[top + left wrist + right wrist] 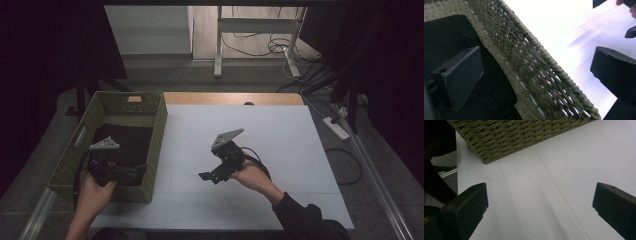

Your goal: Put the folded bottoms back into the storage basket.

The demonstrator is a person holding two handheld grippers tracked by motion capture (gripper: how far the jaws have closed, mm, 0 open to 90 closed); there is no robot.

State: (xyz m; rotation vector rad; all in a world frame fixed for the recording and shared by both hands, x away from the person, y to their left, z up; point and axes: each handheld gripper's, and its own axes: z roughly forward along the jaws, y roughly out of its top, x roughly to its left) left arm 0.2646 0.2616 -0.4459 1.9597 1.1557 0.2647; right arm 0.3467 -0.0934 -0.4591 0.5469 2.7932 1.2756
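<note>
I am holding my left gripper [131, 171] with its jaws spread wide astride the near right wall of the woven basket [159, 131], one jaw inside over the dark cloth [131, 142], one outside, gripping nothing. My right gripper [209, 176] is hovering wide open and empty over the white table [280, 145], near its front middle. I judge I am reaching for the cloth; next the left jaws must dip inside and close. The left gripper view shows the straddle; the high view shows the whole basket at the table's left edge.
</note>
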